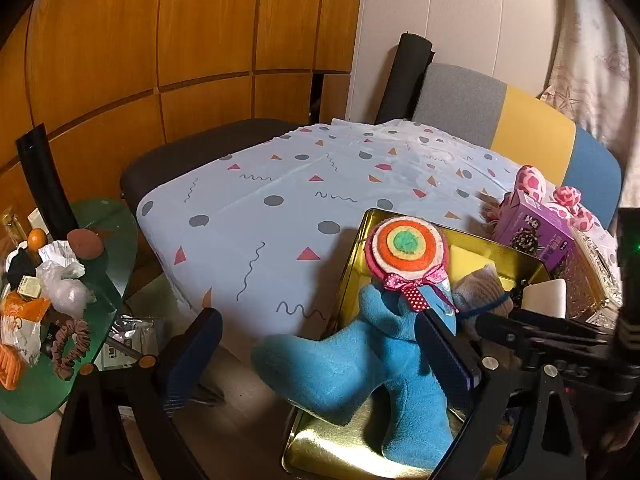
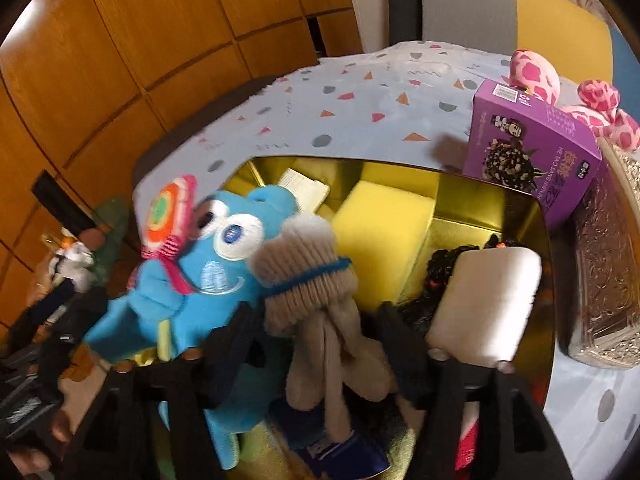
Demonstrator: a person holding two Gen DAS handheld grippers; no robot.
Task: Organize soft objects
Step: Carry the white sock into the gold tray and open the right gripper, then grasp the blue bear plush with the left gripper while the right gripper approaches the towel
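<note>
Blue plush point(image 1: 360, 364) with lollipop point(image 1: 406, 250) lay in the gold tin point(image 1: 352, 256), beside beige socks point(image 2: 308, 280) and yellow sponge point(image 2: 380, 232). My left gripper point(image 1: 316, 356) was spread wide around it; right gripper point(image 2: 316, 344) was open too, socks between fingers.

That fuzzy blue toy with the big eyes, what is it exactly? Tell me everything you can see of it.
The blue plush toy looks like soft fleece, with two large stitched white eyes, blue pupils and an embroidered smile. It carries a felt lollipop of orange, yellow and green rings, tied with a dotted pink bow. It lies tilted in the gold metal tin, legs sticking out over the near edge, pressed against the beige knitted sock bundle. One finger of the left claw touches its body.
</note>
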